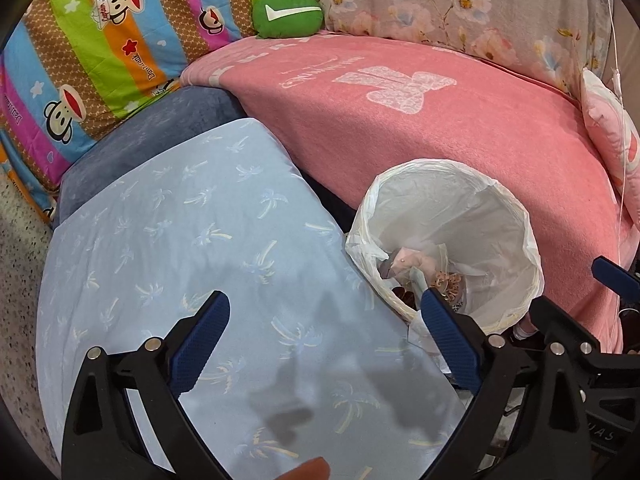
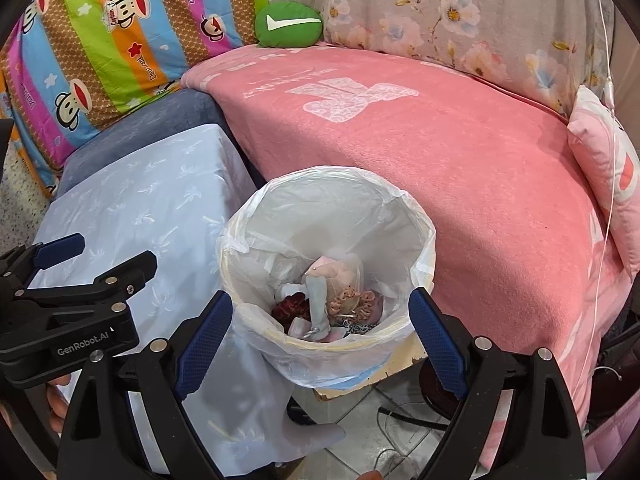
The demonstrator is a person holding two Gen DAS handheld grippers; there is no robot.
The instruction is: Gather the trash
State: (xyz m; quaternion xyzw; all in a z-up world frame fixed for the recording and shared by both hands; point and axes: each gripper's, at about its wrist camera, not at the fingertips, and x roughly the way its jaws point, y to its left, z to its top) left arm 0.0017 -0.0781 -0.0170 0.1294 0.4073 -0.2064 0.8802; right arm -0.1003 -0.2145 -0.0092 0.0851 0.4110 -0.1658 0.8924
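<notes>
A round bin lined with a white plastic bag (image 2: 256, 248) (image 1: 516, 240) stands between a light blue clothed table and a pink sofa. Several scraps of trash (image 2: 332, 300) (image 1: 416, 268) lie at its bottom: pink, grey and dark red bits. My right gripper (image 2: 320, 320) is open and empty, hovering above the bin's near rim. My left gripper (image 1: 326, 320) is open and empty above the blue cloth, left of the bin; it also shows in the right wrist view (image 2: 96, 252). The right gripper's finger (image 1: 616, 280) shows at the left wrist view's right edge.
The light blue palm-print cloth (image 1: 192, 240) (image 2: 152, 208) covers a low table. A pink blanket (image 1: 440, 132) (image 2: 460, 160) covers the sofa seat, with a green cushion (image 1: 288, 14), a striped monkey-print quilt (image 1: 100, 40) and a pink pillow (image 2: 608, 168). Cables (image 2: 400, 416) lie on the tiled floor.
</notes>
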